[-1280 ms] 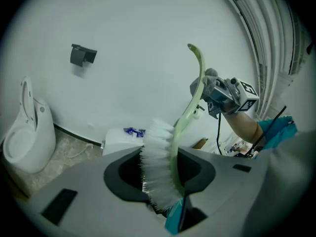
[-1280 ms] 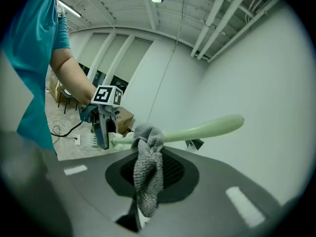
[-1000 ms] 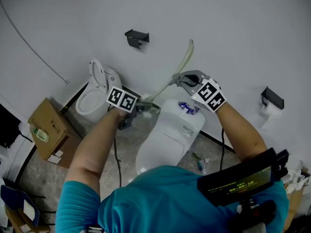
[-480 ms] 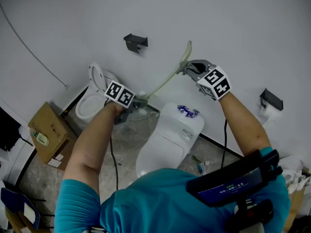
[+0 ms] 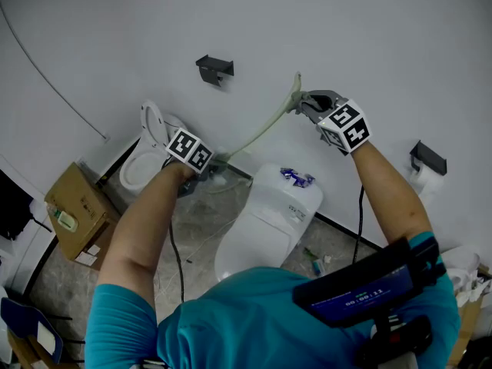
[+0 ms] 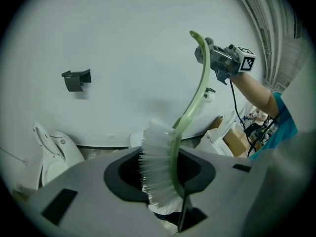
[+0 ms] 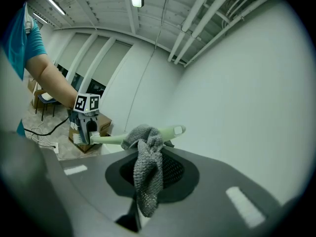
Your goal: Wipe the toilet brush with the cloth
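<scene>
The wiping is judged to be under way rather than finished: the long pale green plastic toilet brush with white bristles [image 5: 260, 133] is being held up in the air between both grippers, and the grey knitted cloth [image 7: 147, 168] is being pressed against its handle. The left gripper [image 5: 218, 164] is being kept partly closed, its fingers clamped on the bristle head, which is sitting upright between them with the white bristles turned to one side and the green spine to the other. The right gripper [image 5: 302, 104] is being kept closed on the cloth, whose lower end is pinched between the fingers while its upper part is looped over the handle just above and beyond them. The cloth is lying close to the rounded free tip of the handle, well apart from the left fingers, so the far end is judged to be the part being cleaned now. Whether the long curved stretch between the cloth and the bristle head has been wiped cannot be told from how it looks. The handle is appearing smooth, slender and gently bowed, with no dirt visible on it, and the bristles are looking clean, dense and dry. The plain white wall [image 5: 361, 44] is being faced by the brush tip.
</scene>
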{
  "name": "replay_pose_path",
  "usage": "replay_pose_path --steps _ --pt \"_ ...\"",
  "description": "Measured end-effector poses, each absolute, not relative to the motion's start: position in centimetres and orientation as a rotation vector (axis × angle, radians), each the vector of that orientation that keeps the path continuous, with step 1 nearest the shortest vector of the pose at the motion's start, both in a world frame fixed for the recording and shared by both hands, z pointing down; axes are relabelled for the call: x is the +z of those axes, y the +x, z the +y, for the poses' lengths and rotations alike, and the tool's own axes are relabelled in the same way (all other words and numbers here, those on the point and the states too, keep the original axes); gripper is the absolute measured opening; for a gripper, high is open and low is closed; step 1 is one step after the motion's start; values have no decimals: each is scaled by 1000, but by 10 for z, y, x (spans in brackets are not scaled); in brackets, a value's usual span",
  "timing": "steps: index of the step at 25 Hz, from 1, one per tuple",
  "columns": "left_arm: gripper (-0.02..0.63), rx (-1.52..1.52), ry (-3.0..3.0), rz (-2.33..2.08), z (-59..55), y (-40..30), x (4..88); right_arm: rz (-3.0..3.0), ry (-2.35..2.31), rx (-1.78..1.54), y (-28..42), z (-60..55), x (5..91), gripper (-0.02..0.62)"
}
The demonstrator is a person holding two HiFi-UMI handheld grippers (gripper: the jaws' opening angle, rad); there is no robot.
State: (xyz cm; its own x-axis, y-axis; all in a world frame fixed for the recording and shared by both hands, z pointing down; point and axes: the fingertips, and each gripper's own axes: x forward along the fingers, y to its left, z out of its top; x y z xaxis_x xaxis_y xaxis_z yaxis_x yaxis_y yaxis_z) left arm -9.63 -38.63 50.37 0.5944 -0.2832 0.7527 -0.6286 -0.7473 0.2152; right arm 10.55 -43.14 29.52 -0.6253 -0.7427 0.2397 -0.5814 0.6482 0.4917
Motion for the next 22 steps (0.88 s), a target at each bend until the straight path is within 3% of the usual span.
replay_pose_path --steps 22 --pt "150 1116 2441 -805 -381 -115 498 -2346 1097 -521 143 -444 292 29"
